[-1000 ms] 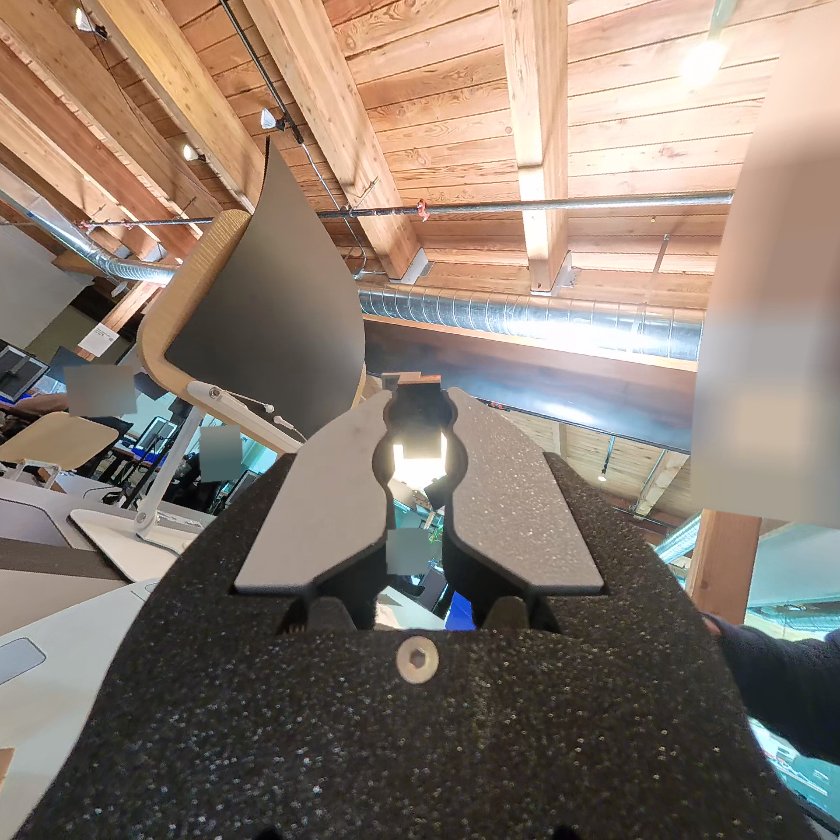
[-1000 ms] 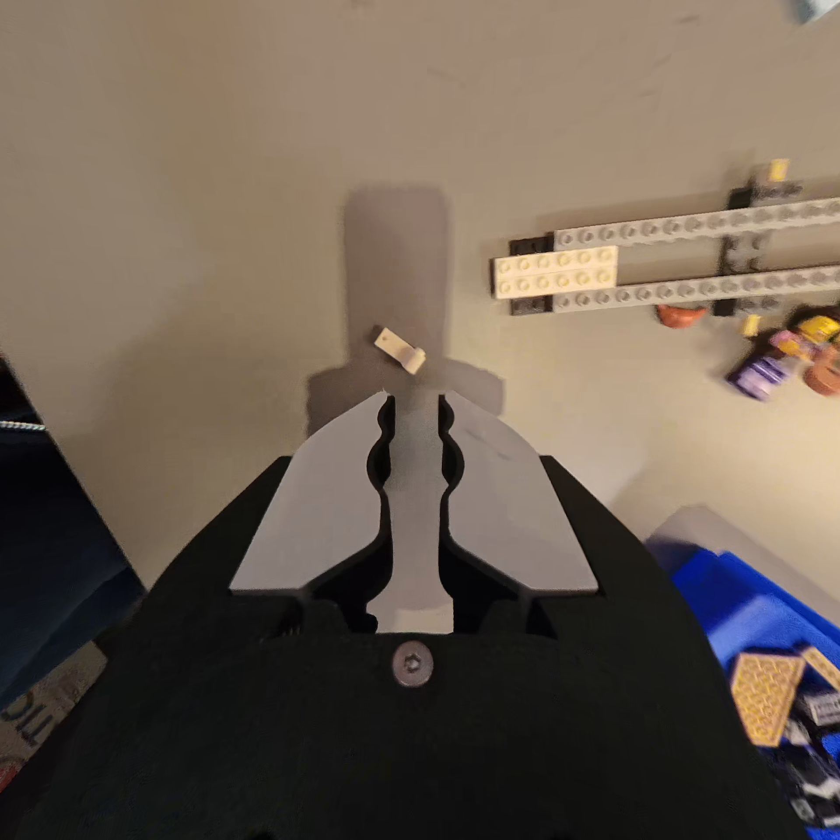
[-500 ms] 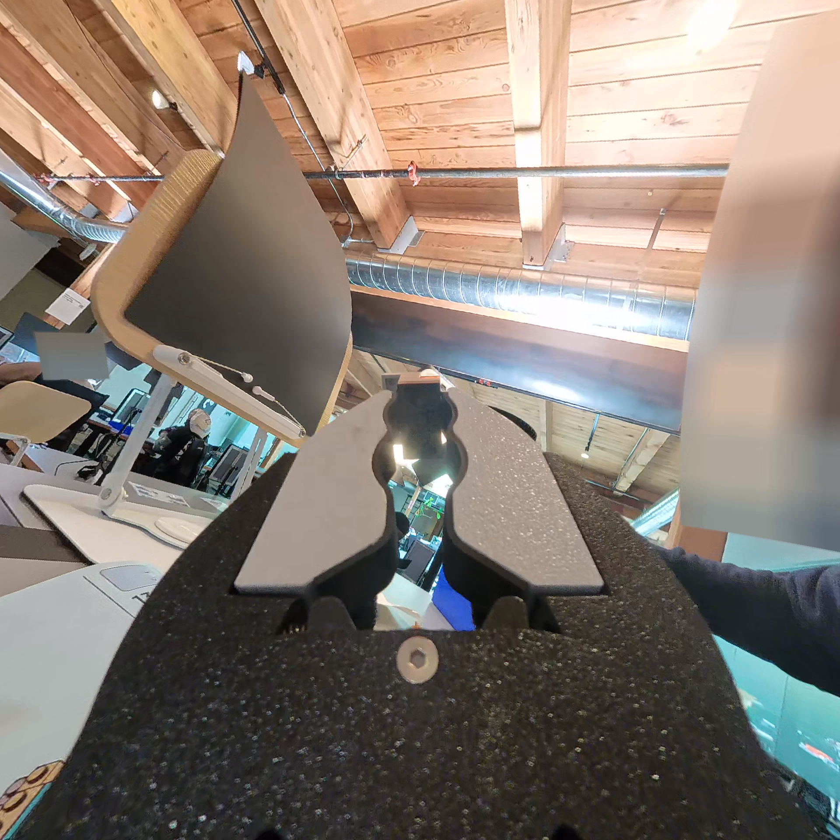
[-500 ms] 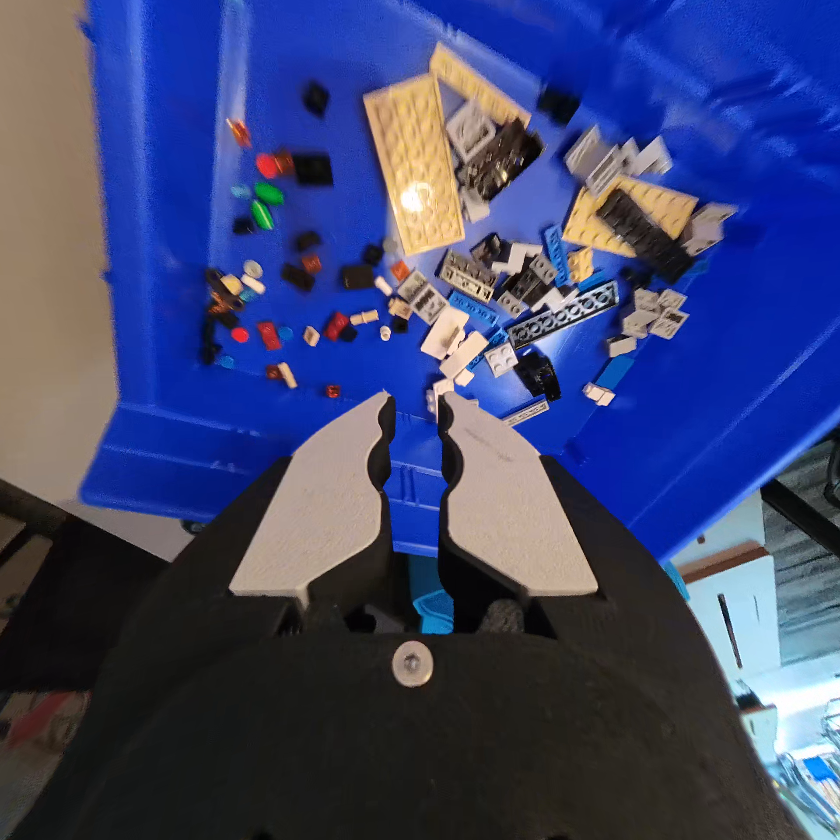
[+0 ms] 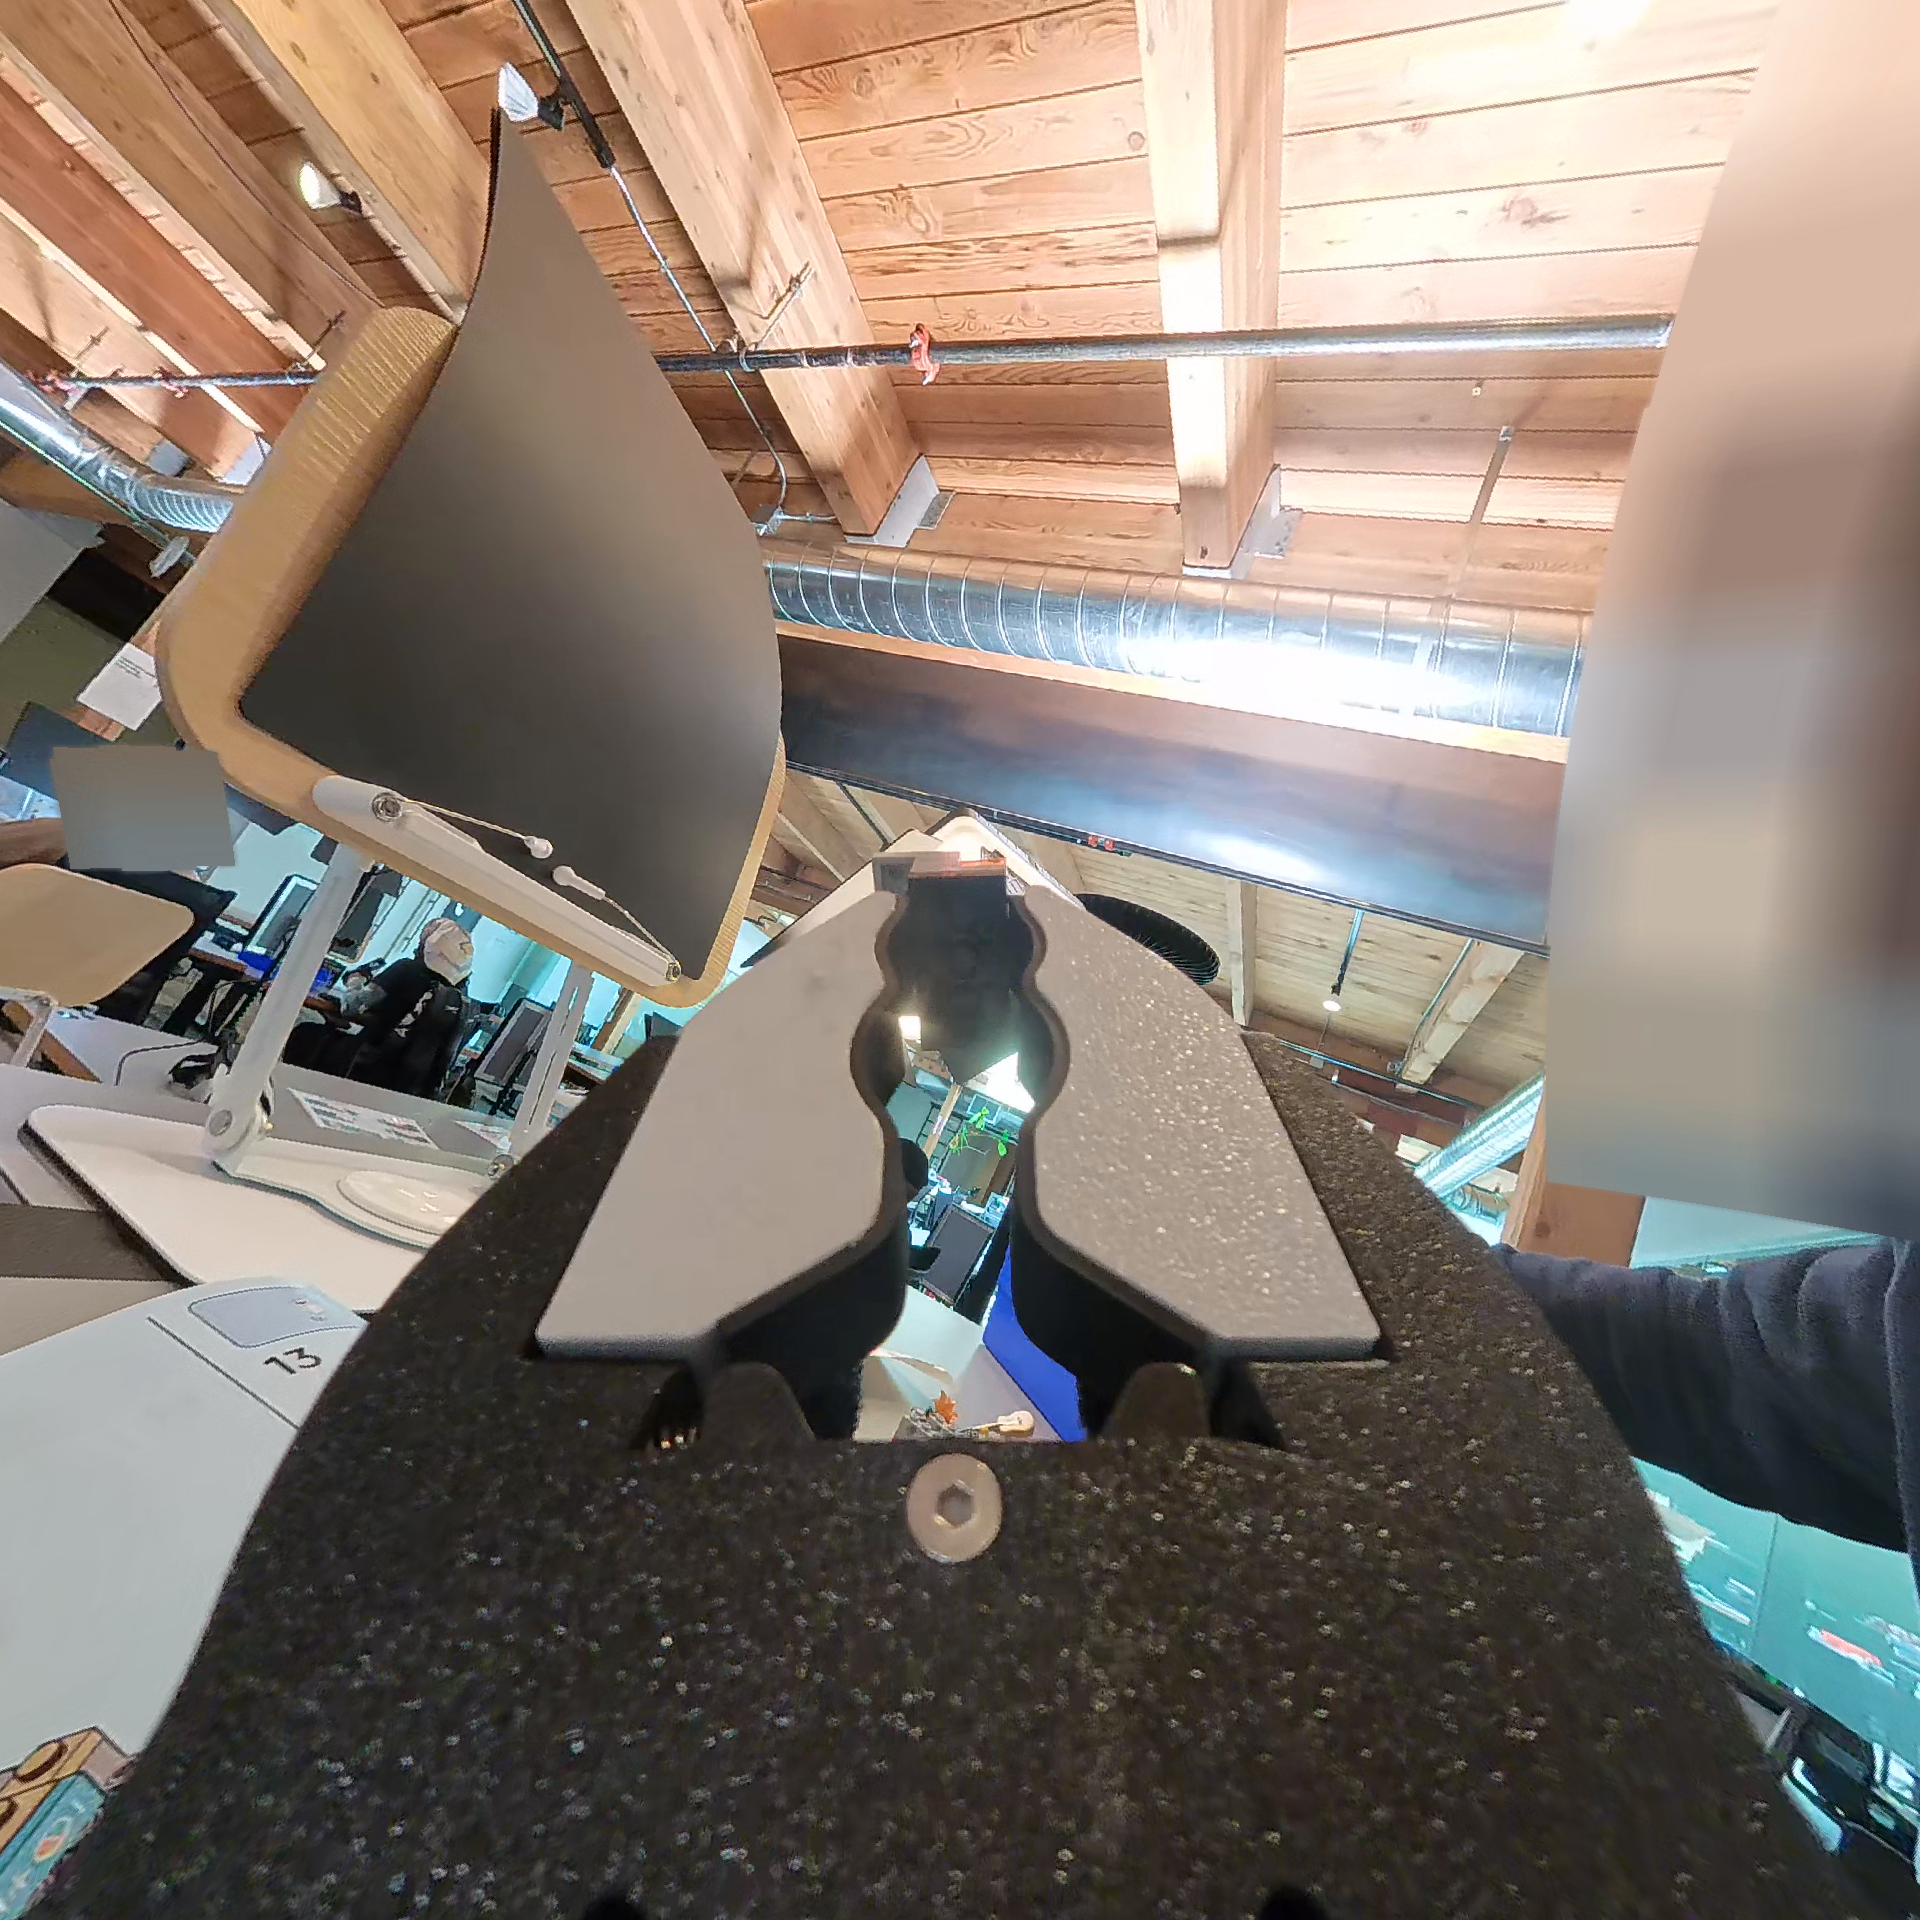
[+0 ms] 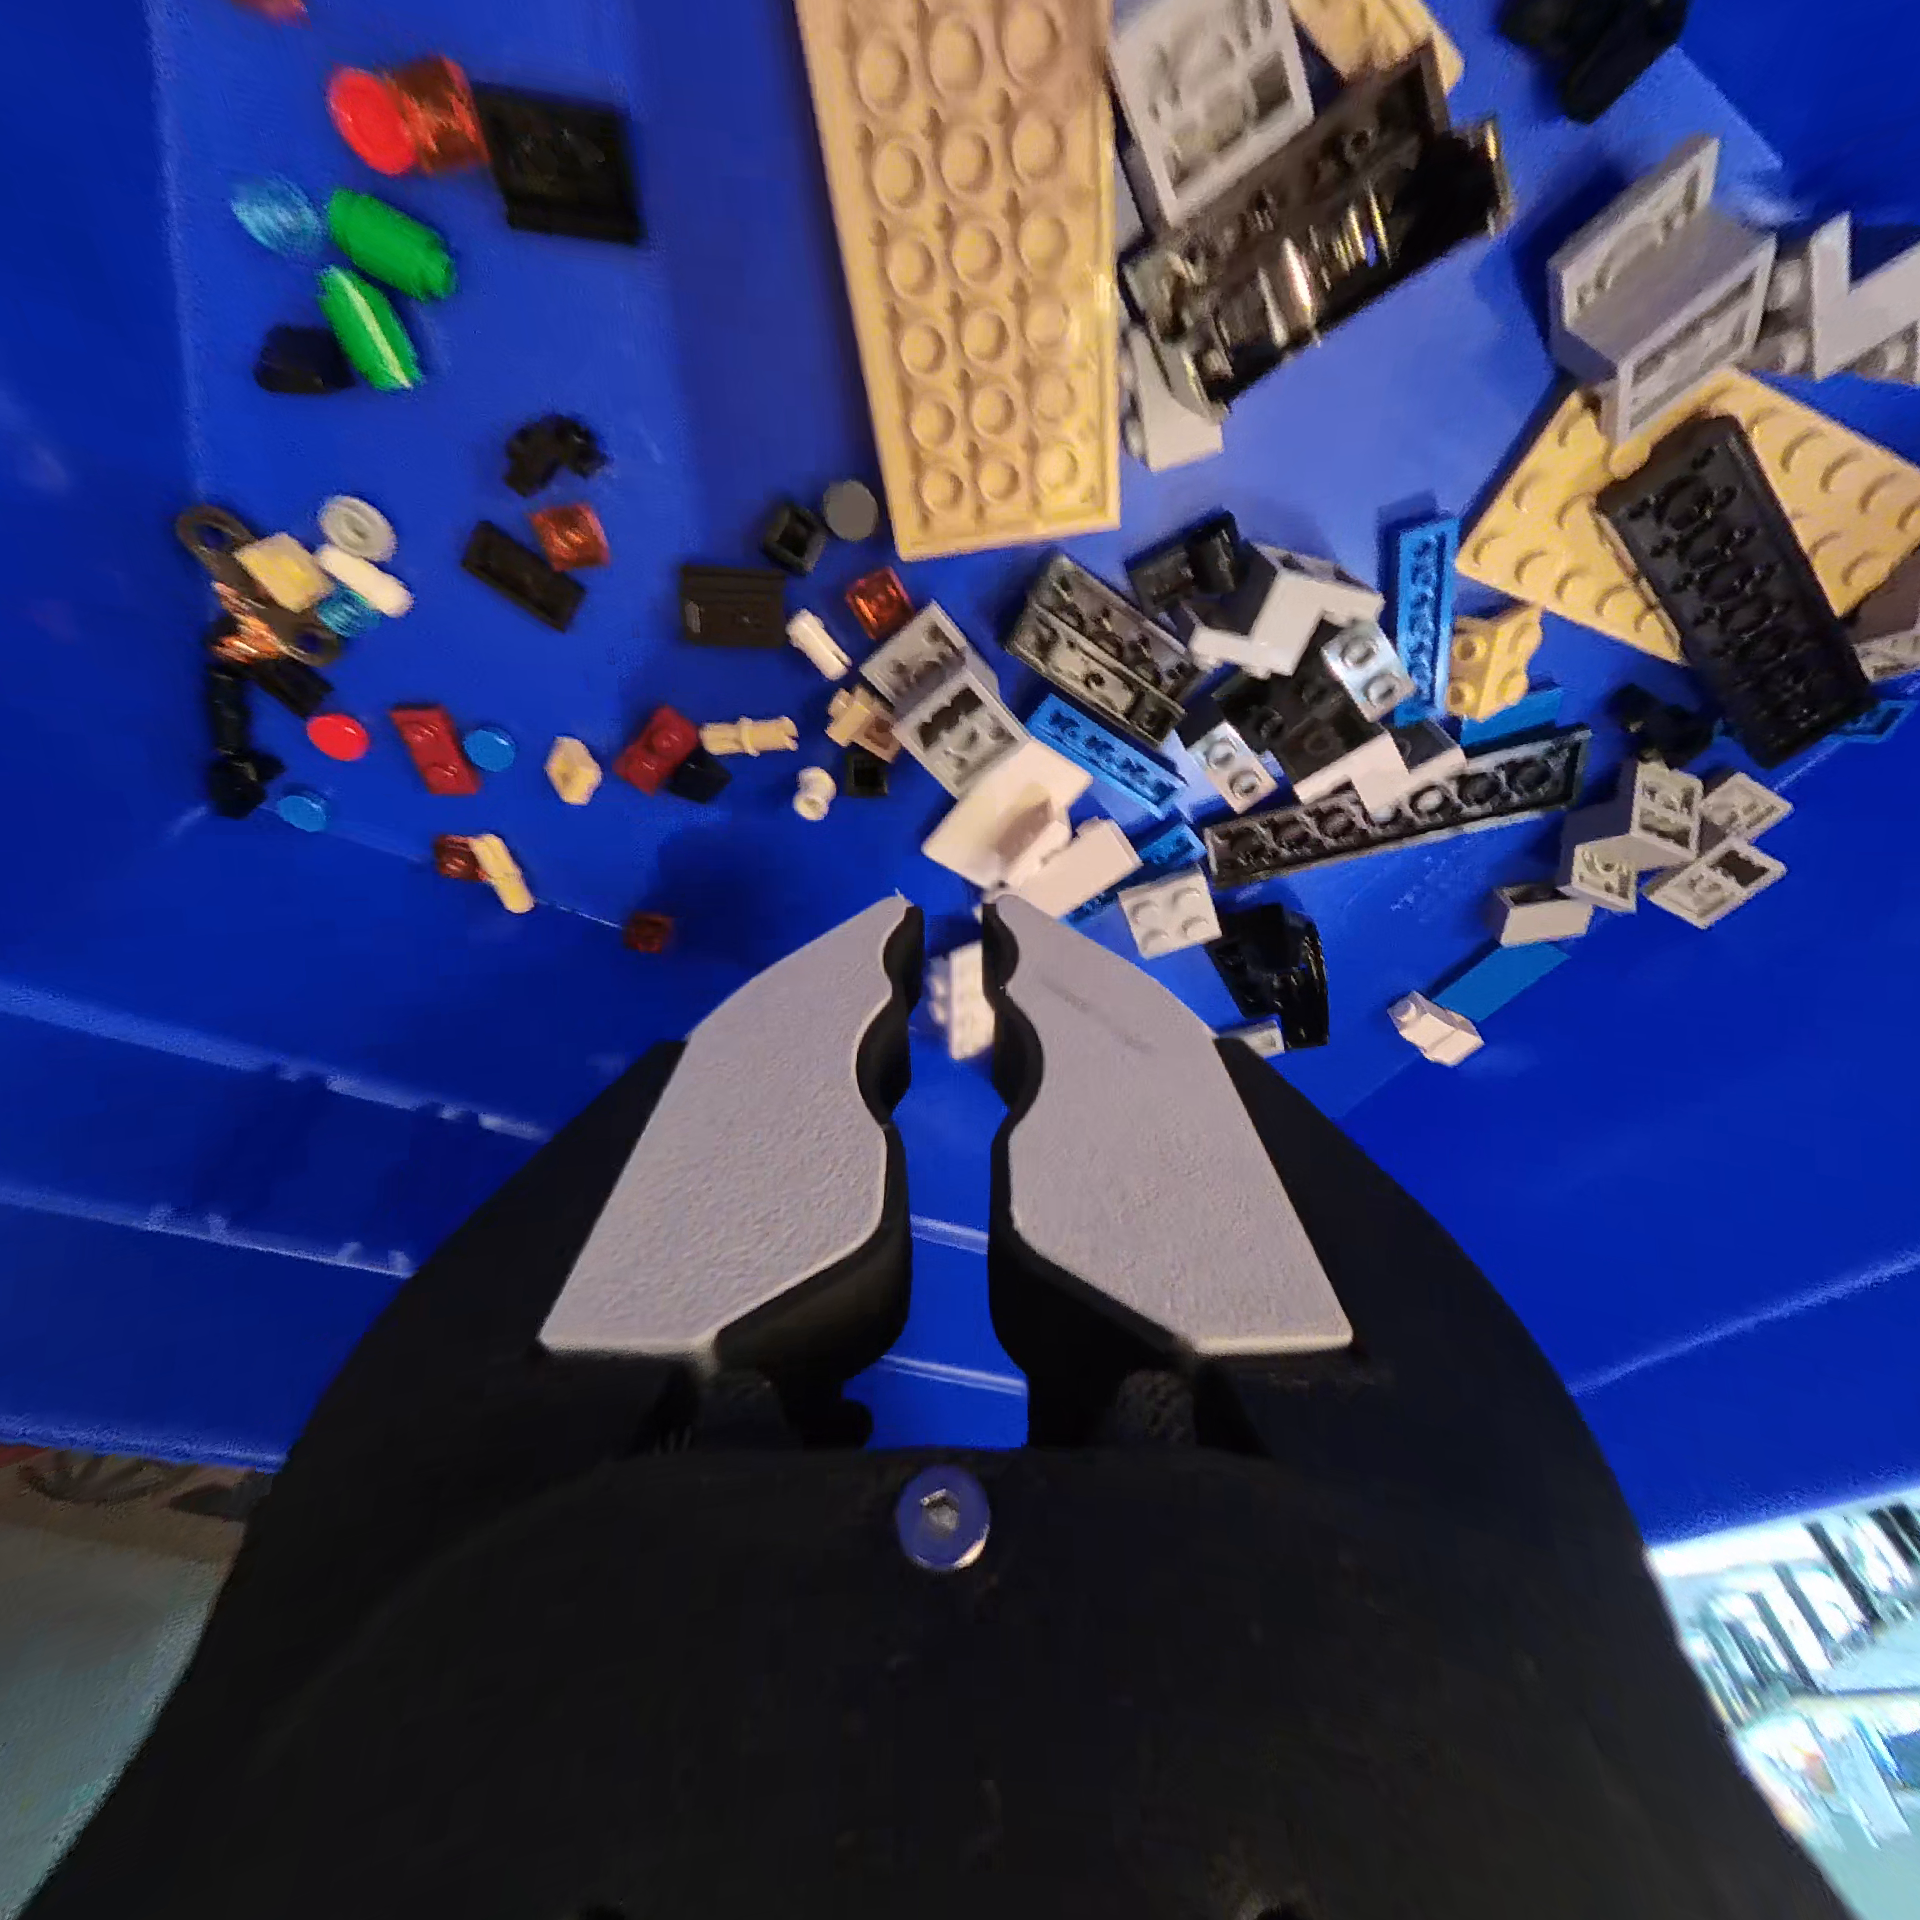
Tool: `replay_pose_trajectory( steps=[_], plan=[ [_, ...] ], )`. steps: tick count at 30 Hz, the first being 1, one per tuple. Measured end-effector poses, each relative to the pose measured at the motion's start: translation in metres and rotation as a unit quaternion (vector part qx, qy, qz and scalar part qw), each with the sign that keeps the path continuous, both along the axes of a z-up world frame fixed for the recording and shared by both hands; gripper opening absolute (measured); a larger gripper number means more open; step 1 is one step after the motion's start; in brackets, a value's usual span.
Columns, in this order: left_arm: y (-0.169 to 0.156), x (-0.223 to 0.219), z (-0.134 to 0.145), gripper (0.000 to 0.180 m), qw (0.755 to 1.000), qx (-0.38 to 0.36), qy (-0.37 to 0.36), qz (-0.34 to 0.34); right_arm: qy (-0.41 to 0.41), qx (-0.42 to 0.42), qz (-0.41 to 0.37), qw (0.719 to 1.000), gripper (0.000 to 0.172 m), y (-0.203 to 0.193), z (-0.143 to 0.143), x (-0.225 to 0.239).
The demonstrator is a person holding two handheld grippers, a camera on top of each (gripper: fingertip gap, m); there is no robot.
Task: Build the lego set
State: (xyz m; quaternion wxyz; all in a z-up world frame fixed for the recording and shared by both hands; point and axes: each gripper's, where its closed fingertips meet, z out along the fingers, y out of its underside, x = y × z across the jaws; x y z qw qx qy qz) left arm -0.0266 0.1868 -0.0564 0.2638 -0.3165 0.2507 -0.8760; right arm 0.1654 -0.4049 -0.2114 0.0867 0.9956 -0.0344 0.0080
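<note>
Left tongs pinched a small black brick assembly, raised ceilingward. Right tongs, narrowly spread, straddled a white studded brick in the blue plastic bin; contact unclear.

Open-plan office / workshop space, timber loft ceiling.
Wooden beams, a metal air duct and a pipe are running overhead; desks with monitors and a seated person are showing behind a desk lamp. A blue bin is holding loose toy bricks on a tan tabletop.
</note>
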Motion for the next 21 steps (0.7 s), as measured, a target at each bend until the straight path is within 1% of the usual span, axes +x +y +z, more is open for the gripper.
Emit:
replay_pose_trajectory(
  steps=[2, 6, 11, 16, 21],
  plan=[
    [0.000, 0.000, 0.000, 0.017, 1.000, -0.002, 0.000, -0.001, -0.015, -0.023, -0.005, 1.000, 0.011, -0.013, 0.003, 0.011],
    [-0.001, -0.001, 0.000, 0.017, 1.000, 0.000, 0.000, -0.001, -0.017, -0.004, -0.034, 0.999, 0.009, -0.019, 0.009, 0.024],
    [-0.004, 0.000, 0.000, 0.017, 1.000, 0.007, 0.003, -0.003, 0.000, -0.030, -0.019, 0.999, 0.011, -0.026, -0.002, 0.025],
    [-0.004, 0.001, -0.001, 0.017, 1.000, 0.006, 0.003, -0.004, 0.006, -0.036, -0.008, 0.999, 0.013, -0.023, -0.010, 0.023],
    [-0.004, 0.001, -0.001, 0.017, 1.000, 0.007, 0.004, -0.004, 0.018, -0.038, -0.001, 0.999, 0.015, -0.020, -0.012, 0.018]
  ],
)
